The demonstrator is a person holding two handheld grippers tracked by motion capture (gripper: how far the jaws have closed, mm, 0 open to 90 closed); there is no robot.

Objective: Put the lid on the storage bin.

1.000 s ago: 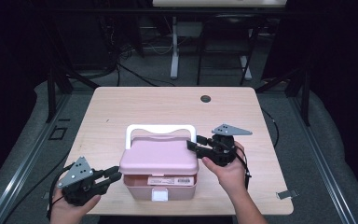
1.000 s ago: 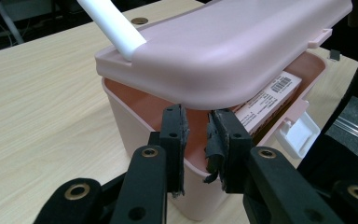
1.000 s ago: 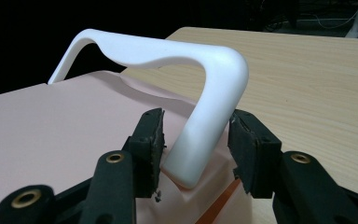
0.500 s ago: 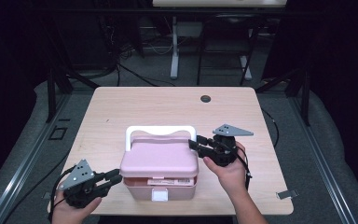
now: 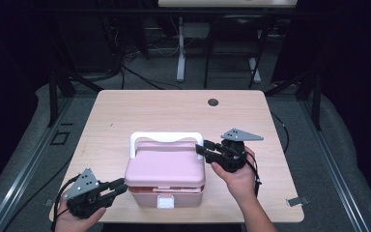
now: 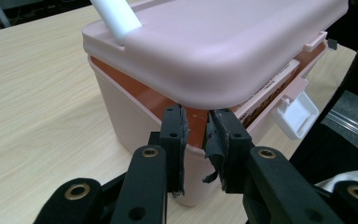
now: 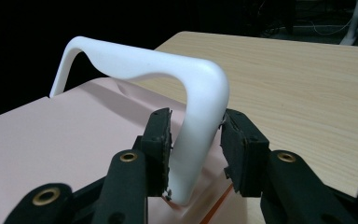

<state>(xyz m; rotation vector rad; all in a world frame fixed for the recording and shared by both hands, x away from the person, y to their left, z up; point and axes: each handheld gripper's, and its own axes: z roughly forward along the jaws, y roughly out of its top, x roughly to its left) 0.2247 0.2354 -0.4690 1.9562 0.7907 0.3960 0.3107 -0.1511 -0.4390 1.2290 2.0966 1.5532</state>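
A pink plastic box (image 5: 165, 175) with rounded corners and a smooth matte lid (image 6: 223, 42) sits in the lower middle of the high view, on the near half of a pale wood-grain table (image 5: 174, 111). Its long axis runs left to right across the frame. A small white latch (image 5: 164, 201) faces the bottom edge. The white handle (image 5: 166, 138), a glossy flattened arch, lies along the far side of the lid. In the left gripper view the lid stands slightly raised, showing an orange-brown inside wall (image 6: 144, 95) in the gap.

The right gripper (image 5: 207, 151) reaches in from the right of the box. In the right gripper view its black padded jaws stand on either side of the handle's near upright. The left pad looks to touch it, while a narrow gap shows at the right.

The left gripper (image 5: 118, 186) sits at lower left. Its jaws are slightly apart at the box's corner, just under the lid's rim, gripping nothing.

A small dark round hole (image 5: 213, 102) marks the table's far right part.
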